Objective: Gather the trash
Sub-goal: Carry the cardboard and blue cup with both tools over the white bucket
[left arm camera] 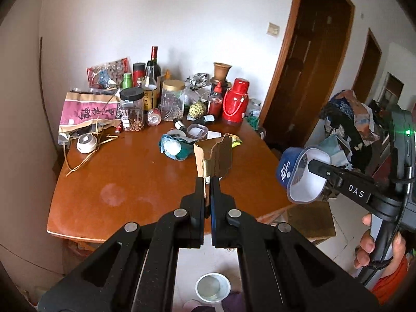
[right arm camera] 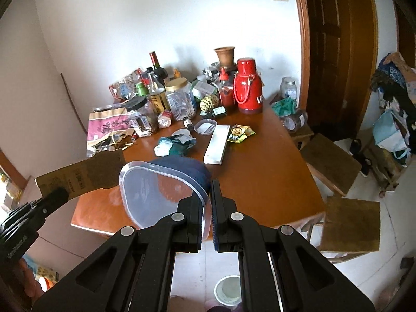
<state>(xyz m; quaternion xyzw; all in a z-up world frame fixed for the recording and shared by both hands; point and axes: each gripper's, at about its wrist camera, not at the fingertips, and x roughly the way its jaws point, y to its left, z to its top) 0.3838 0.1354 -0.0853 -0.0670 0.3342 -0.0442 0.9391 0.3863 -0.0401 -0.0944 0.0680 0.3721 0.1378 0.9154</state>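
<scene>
My left gripper [left arm camera: 208, 182] is shut on a torn brown cardboard piece [left arm camera: 213, 160] and holds it above the near part of the wooden table [left arm camera: 130, 182]. The cardboard also shows at the left of the right wrist view [right arm camera: 85, 173]. My right gripper [right arm camera: 207, 184] is shut on the rim of a clear plastic tub with a blue label [right arm camera: 161, 182], held above the table's near edge. The tub also shows in the left wrist view [left arm camera: 301, 174]. On the table lie a crumpled teal and white wrapper [right arm camera: 174, 145], a green snack packet [right arm camera: 239, 133] and a flat white box [right arm camera: 217, 144].
Jars, bottles, a red thermos [right arm camera: 247, 88] and a pink paper bag [right arm camera: 109, 130] crowd the table's far side. Wooden stools [right arm camera: 348, 226] stand to the right. A white cup [right arm camera: 227, 290] sits on the floor below the grippers. Clothes hang at the right [right arm camera: 395, 96].
</scene>
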